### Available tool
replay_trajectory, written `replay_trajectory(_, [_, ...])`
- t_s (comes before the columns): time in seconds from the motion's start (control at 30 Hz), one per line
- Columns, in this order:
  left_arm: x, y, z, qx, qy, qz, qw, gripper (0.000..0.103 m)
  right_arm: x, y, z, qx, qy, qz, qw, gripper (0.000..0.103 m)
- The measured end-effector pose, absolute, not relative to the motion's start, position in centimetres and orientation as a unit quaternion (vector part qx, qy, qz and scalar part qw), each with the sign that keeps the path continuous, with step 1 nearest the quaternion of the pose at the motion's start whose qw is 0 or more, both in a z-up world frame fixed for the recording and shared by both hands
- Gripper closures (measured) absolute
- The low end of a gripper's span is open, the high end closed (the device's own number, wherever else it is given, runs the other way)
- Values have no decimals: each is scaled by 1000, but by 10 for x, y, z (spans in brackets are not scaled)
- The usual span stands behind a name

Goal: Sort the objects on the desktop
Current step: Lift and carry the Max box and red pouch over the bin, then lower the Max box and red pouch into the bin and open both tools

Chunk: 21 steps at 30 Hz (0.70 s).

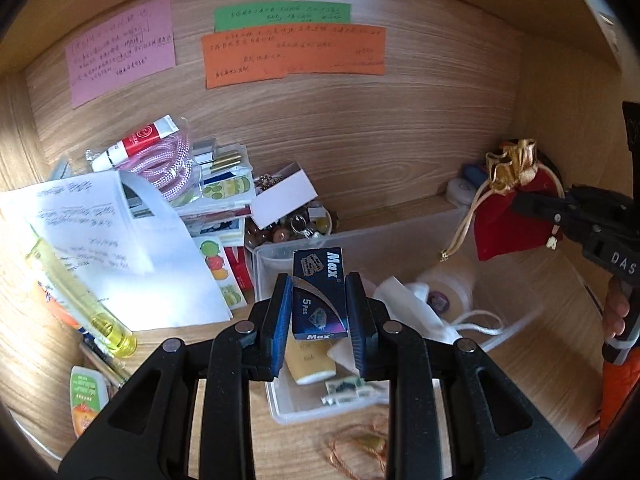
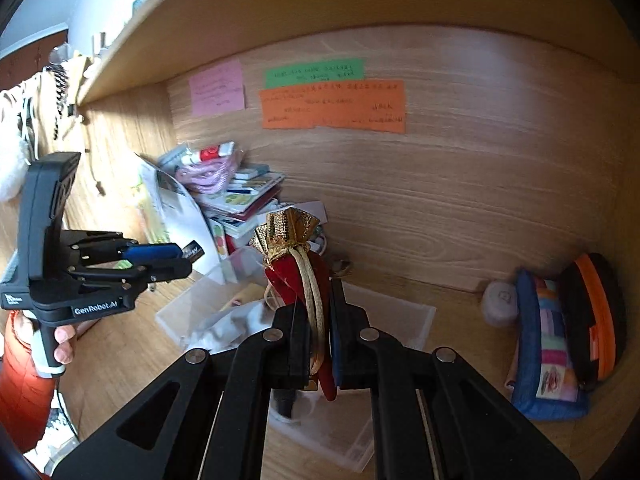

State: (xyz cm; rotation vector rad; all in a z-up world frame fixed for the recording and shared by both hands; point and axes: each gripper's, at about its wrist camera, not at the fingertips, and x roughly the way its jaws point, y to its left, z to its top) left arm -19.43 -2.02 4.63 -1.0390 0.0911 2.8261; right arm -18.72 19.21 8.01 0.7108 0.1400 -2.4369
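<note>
My left gripper (image 1: 319, 300) is shut on a small dark blue "Max" blade box (image 1: 319, 292) and holds it above a clear plastic bin (image 1: 356, 236). The bin holds white cloth, a thread spool and small bits. My right gripper (image 2: 318, 320) is shut on a red pouch with a gold top and gold cord (image 2: 294, 248), held above the same bin (image 2: 416, 316). The right gripper and pouch (image 1: 512, 216) show at the right of the left wrist view. The left gripper (image 2: 188, 258) with the box shows at the left of the right wrist view.
A messy pile of papers (image 1: 112, 240), sticker sheets, a pink cord (image 1: 168, 164), a tube and a bead bowl (image 1: 292, 228) lies left of the bin. A yellow tube (image 1: 80, 300) lies front left. Colourful pouches (image 2: 560, 340) stand at the right. Notes are stuck on the back wall (image 1: 292, 54).
</note>
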Motion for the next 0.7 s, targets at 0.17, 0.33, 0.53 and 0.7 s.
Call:
replay_trajectory(0.17, [-222,-24,35,-360,19,930,66,77,-214,187,67,288,57,-914,282,96])
replay_trajectory(0.33, [-243,-24,12,-384,16,921,68,77,-233,182,48,306,63,-911,268,96])
replay_trajectory(0.53, [-259,-26,-11,-408,9,910,69,77,-246,173,24,332,70,-903,265,96])
replay_trajectory(0.7, [-263,-27,-19,-416,6,906,71,77,-249,160,13,342,91,-895,272,96])
